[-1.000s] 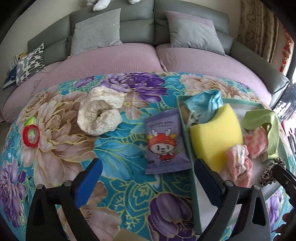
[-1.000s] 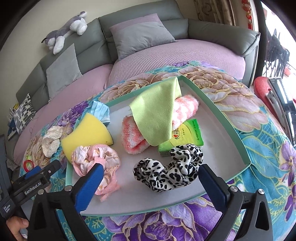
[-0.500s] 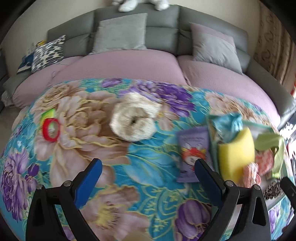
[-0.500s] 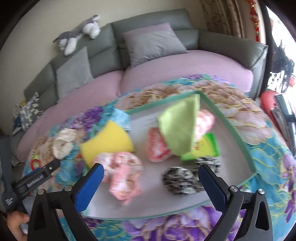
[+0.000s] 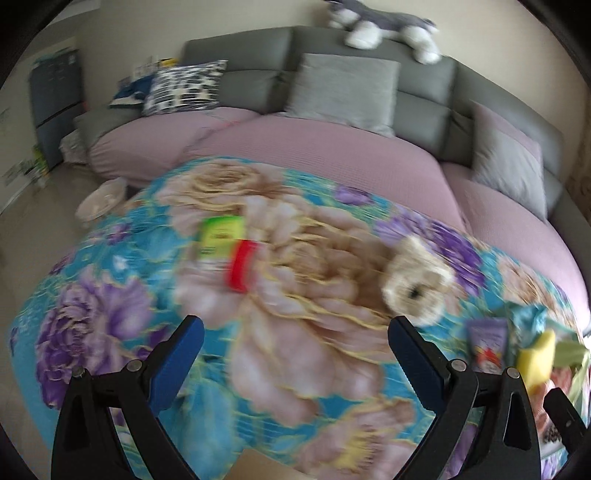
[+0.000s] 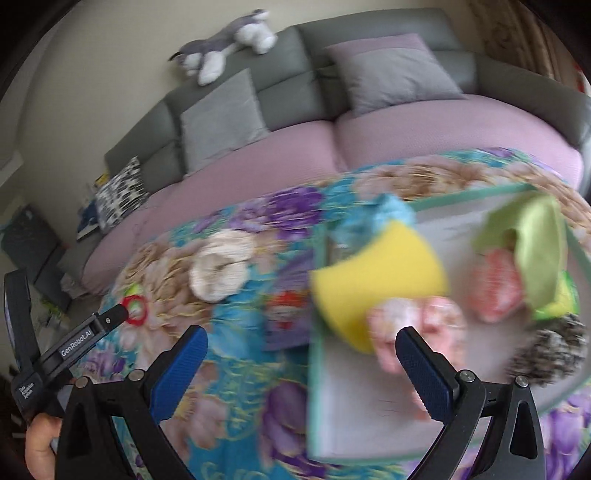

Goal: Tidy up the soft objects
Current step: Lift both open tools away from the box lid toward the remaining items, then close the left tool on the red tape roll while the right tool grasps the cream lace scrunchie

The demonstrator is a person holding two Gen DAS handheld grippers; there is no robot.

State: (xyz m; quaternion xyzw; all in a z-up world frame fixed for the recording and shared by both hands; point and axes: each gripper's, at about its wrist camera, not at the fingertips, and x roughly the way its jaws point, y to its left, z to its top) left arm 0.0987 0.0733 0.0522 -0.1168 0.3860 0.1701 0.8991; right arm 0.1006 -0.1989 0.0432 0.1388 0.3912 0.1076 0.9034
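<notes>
Both views are blurred by motion. My left gripper (image 5: 293,332) is open and empty above the floral cloth. Ahead of it lie a red ring (image 5: 242,269) beside a green packet (image 5: 220,236), and a cream scrunchie (image 5: 417,291) to the right. My right gripper (image 6: 301,345) is open and empty over the left edge of the green-rimmed tray (image 6: 314,373). The tray holds a yellow sponge (image 6: 376,280), a pink scrunchie (image 6: 413,328), a light green cloth (image 6: 535,243), a coral fluffy piece (image 6: 495,284) and a leopard scrunchie (image 6: 550,350). A purple wipes pack (image 6: 284,314) lies just left of the tray.
A grey sofa (image 5: 332,92) with purple seat cushions and grey pillows curves behind the table. A plush dog (image 5: 384,26) lies on its back. A person's hand (image 6: 40,439) holds the left gripper's handle at the lower left of the right wrist view.
Both grippers have swung left. The left view now centres on the red ring and green packet, with the tray pushed to its right edge. Both stay open.
</notes>
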